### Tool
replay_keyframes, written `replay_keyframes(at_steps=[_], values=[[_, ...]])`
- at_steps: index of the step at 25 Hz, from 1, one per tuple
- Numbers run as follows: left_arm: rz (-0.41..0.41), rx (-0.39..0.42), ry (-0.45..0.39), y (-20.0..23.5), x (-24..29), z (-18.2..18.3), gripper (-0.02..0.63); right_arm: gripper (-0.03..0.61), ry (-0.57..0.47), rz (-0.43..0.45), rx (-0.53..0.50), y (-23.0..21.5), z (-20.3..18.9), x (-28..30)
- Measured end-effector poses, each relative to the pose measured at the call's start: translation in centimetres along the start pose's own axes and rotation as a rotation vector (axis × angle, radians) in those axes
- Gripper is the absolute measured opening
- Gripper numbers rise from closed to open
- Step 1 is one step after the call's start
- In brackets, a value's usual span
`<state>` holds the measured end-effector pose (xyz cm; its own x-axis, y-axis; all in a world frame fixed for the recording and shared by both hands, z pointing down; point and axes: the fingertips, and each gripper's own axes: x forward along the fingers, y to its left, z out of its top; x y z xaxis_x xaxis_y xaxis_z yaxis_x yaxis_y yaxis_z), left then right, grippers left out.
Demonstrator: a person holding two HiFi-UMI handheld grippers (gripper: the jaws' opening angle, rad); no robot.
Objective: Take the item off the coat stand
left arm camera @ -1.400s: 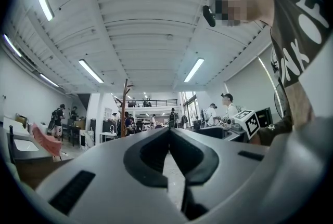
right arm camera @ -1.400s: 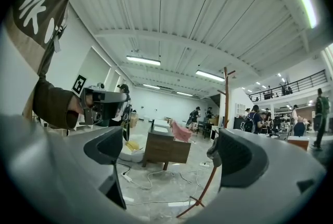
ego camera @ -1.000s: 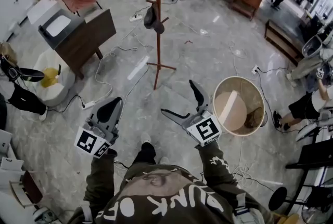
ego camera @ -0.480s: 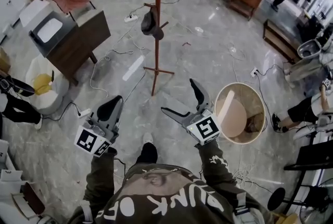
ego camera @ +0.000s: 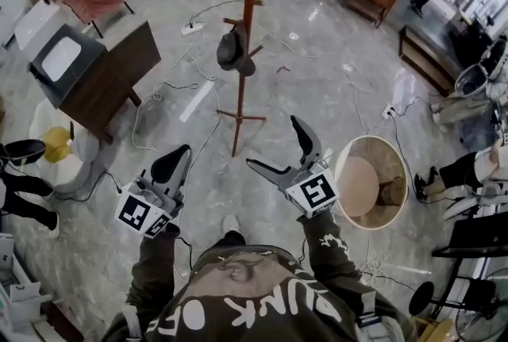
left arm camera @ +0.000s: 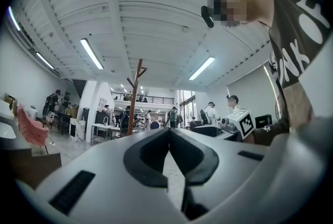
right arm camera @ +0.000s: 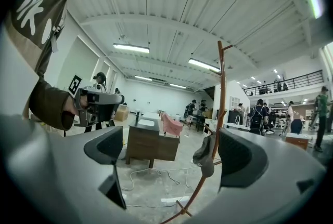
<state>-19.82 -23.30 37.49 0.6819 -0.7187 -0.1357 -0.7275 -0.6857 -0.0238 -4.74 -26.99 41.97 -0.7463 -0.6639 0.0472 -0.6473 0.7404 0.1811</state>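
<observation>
A dark cap (ego camera: 234, 51) hangs on a peg of the reddish wooden coat stand (ego camera: 248, 7), which rises from the marble floor ahead of me. In the right gripper view the cap (right arm camera: 206, 154) shows between the jaws, far beyond them, beside the stand's pole (right arm camera: 221, 93). My right gripper (ego camera: 277, 147) is open and empty, pointing toward the stand's foot (ego camera: 238, 117). My left gripper (ego camera: 176, 158) is shut with nothing in it, lower left of the stand. The left gripper view has its jaws (left arm camera: 169, 137) pressed together, the stand (left arm camera: 134, 98) far behind.
A brown desk with a white top (ego camera: 107, 71) stands left of the coat stand. A round tan basket (ego camera: 369, 182) sits on the floor right of my right gripper. Cables (ego camera: 159, 102) trail across the floor near the stand. People stand at the room's edges.
The coat stand and cap have drawn a little nearer and higher in the head view as I stepped forward. Both grippers keep the same pose and state.
</observation>
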Motion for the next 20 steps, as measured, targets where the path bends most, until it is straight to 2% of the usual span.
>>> replay_keyframes(at_steps=[4,12,20], values=[[-0.021,-0.011,0.005,3.5,1.7,-0.6,0.005,0.56,0.034,-0.022,0.0,-1.7,-0.6,3.2],[-0.032,-0.022,0.006,7.9,5.4,-1.4,0.005,0.558,0.054,-0.032,0.0,-6.0,-1.2,7.9],[0.014,-0.011,0.033,13.6,11.4,-4.0,0.005,0.557,0.057,-0.019,0.018,-13.9,-4.7,14.9]])
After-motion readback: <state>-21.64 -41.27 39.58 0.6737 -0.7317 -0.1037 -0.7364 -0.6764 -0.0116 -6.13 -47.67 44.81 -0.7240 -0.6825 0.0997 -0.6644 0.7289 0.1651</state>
